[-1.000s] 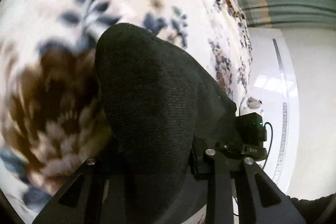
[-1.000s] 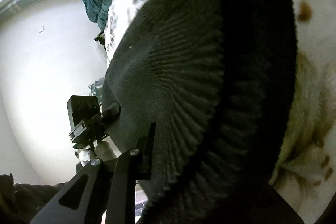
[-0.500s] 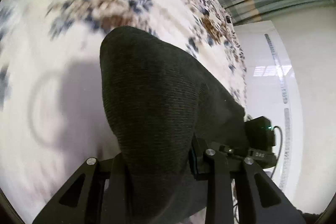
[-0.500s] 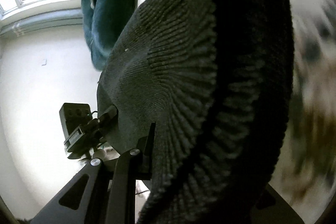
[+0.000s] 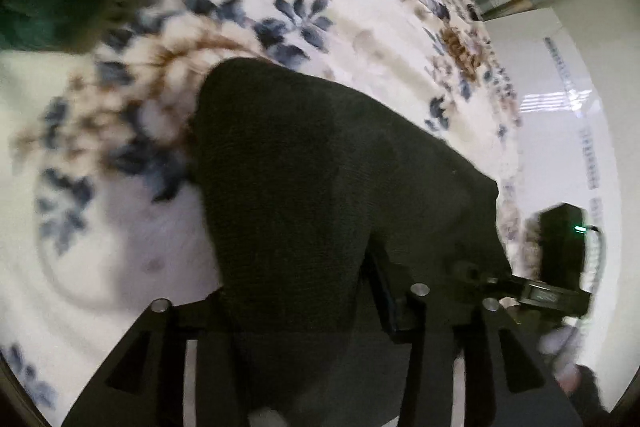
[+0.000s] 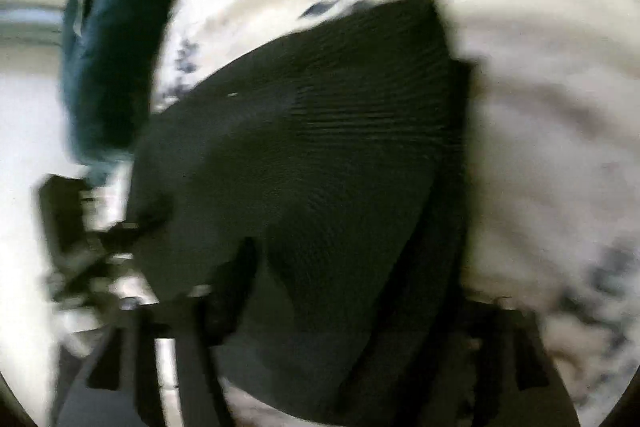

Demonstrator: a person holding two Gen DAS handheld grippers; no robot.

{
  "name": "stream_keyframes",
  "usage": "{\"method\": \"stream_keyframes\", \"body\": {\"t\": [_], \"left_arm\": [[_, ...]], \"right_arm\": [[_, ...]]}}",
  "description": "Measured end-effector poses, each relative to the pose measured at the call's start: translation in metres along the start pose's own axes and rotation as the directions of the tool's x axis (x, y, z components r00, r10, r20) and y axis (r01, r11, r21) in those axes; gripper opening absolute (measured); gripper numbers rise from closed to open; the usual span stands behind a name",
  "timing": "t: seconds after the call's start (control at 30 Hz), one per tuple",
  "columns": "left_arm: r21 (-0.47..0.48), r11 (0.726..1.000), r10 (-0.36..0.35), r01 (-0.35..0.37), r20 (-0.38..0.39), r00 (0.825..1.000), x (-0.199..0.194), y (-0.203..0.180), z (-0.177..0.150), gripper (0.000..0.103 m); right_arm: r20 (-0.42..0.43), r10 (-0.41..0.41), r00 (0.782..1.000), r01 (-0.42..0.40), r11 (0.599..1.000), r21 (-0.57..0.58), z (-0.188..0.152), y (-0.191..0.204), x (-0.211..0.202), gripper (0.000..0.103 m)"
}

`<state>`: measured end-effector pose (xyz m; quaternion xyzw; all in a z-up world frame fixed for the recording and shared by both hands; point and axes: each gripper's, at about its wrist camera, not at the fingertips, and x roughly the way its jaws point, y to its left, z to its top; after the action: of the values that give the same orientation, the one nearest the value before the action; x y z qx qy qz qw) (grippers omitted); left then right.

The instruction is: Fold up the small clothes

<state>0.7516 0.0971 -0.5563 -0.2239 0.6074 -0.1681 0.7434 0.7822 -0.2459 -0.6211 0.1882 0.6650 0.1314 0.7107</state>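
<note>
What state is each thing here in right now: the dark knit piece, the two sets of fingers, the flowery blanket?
Dark knit garment: bunched, lying on the blanket, reaching between both sets of fingers.
Left gripper: fingers opening, garment between them.
Right gripper: fingers opening, garment between them; view blurred.
Floral blanket: spread out flat under the garment.
Dark green cloth: heaped at the blanket's edge, untouched.

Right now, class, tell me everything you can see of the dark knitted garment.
The dark knitted garment is charcoal, partly ribbed, soft and thick-looking. It drapes over the floral blanket, one end between the fingers of the left gripper, the other between those of the right gripper. Both sets of jaws are opening. The blur hides finer detail.
</note>
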Motion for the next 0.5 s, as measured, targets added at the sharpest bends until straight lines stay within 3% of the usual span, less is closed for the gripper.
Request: {"method": "stream_keyframes", "body": {"t": [0.03, 0.07, 0.1, 0.13, 0.17, 0.23, 0.27, 0.3, 0.33, 0.5], "left_arm": [[0.007, 0.998, 0.063, -0.063, 0.028, 0.998, -0.008, -0.005, -0.006, 0.05], [0.023, 0.989, 0.144, -0.146, 0.077, 0.987, -0.018, -0.012, -0.015, 0.051], [0.049, 0.971, 0.226, -0.235, 0.135, 0.965, -0.03, -0.025, -0.027, 0.051], [0.055, 0.961, 0.258, -0.27, 0.162, 0.952, -0.036, -0.03, -0.032, 0.051], [0.057, 0.945, 0.305, -0.321, 0.19, 0.933, -0.045, -0.04, -0.043, 0.054], [0.048, 0.931, 0.341, -0.361, 0.233, 0.911, -0.064, -0.054, -0.062, 0.075], [0.049, 0.925, 0.356, -0.378, 0.243, 0.902, -0.069, -0.061, -0.068, 0.093], [0.054, 0.92, 0.365, -0.389, 0.249, 0.897, -0.076, -0.068, -0.075, 0.103], [0.06, 0.918, 0.366, -0.391, 0.249, 0.897, -0.082, -0.075, -0.08, 0.103], [0.06, 0.879, 0.43, -0.473, 0.328, 0.841, -0.129, -0.123, -0.102, 0.103]], "right_arm": [[0.041, -0.13, 0.991, 0.131, 0.991, -0.019, -0.012, 0.003, -0.011, 0.084], [0.07, -0.197, 0.978, 0.198, 0.98, -0.018, -0.021, 0.005, -0.02, 0.085], [0.101, -0.249, 0.963, 0.253, 0.967, -0.024, -0.032, -0.001, -0.028, 0.087], [0.122, -0.292, 0.949, 0.298, 0.954, -0.033, -0.041, 0.003, -0.035, 0.091], [0.146, -0.341, 0.929, 0.349, 0.936, -0.036, -0.054, 0.009, -0.042, 0.103], [0.2, -0.412, 0.889, 0.426, 0.904, -0.028, -0.08, 0.021, -0.059, 0.103], [0.215, -0.429, 0.877, 0.443, 0.896, -0.021, -0.088, 0.024, -0.065, 0.103], [0.234, -0.449, 0.863, 0.464, 0.886, -0.013, -0.1, 0.031, -0.076, 0.103], [0.246, -0.458, 0.854, 0.474, 0.881, -0.007, -0.111, 0.041, -0.088, 0.103], [0.343, -0.514, 0.786, 0.54, 0.841, 0.024, -0.15, 0.093, -0.148, 0.103]]}}
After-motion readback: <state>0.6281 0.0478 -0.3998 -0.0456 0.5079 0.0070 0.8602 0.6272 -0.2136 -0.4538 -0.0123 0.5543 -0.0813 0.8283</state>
